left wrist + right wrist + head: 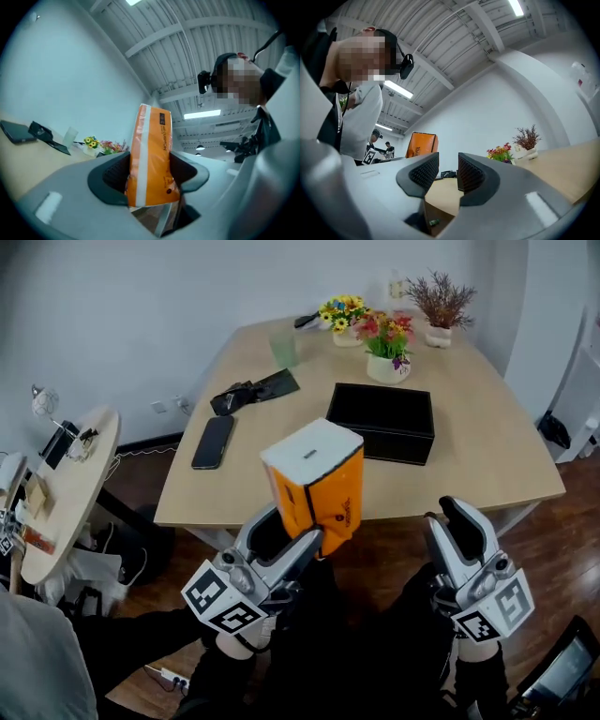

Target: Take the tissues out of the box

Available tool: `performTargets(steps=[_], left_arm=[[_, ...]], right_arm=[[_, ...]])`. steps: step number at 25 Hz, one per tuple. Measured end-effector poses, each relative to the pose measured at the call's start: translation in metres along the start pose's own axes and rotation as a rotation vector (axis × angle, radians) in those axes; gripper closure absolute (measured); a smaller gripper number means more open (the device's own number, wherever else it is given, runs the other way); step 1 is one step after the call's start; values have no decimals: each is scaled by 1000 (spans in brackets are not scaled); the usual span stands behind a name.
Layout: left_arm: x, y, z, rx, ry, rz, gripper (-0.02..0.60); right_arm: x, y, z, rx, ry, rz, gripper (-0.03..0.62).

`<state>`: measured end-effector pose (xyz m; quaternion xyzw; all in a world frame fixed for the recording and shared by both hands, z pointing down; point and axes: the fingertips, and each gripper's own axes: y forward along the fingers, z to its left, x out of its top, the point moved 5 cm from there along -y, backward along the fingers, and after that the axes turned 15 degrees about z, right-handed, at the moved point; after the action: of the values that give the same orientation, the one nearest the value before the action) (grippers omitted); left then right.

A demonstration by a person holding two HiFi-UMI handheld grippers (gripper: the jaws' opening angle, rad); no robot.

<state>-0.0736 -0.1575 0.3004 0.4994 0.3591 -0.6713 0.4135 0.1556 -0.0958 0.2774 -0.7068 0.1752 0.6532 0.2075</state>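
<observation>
Nearest the person, the left gripper (292, 538) stood at about 7 o'clock in the head view. Its fingers were partly apart and clamped on the lower end of the orange tissue pack (319, 488). The left gripper view showed the pack (152, 150) wedged upright between both pads (112, 176). The right gripper (457, 521), at about 5 o'clock, held nothing. The right gripper view showed its fingers (424, 173) with a narrow gap between them and only the tabletop beyond.

The pack, white end uppermost, was raised in the air over the near edge of the wooden table (487, 465), outside the black box (382, 421). That box lay on the table at 1 o'clock from the pack. A dark phone (214, 442) lay at 10 o'clock from the pack, near the table's left edge. Further off, a black pouch (253, 390) sat at 11 o'clock. At the far end stood a clear glass (284, 346), two pots of bright flowers (389, 348) and a white pot of dried twigs (439, 306).
</observation>
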Motion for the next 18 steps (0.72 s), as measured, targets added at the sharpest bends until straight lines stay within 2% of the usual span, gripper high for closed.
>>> performTargets(steps=[6, 8, 10, 16, 18], left_arm=[[26, -32, 72, 388, 75, 79, 334], [32, -35, 95, 484, 109, 89, 334], [36, -30, 116, 529, 134, 115, 334], [30, 17, 163, 532, 189, 259, 334], [24, 25, 177, 536, 180, 290, 336]], right_arm=[[-6, 8, -12, -17, 23, -1, 479], [-9, 18, -12, -8, 29, 4, 482], [-12, 31, -10, 7, 29, 14, 485], [-16, 78, 10, 75, 42, 17, 493], [-18, 90, 21, 98, 51, 15, 494]])
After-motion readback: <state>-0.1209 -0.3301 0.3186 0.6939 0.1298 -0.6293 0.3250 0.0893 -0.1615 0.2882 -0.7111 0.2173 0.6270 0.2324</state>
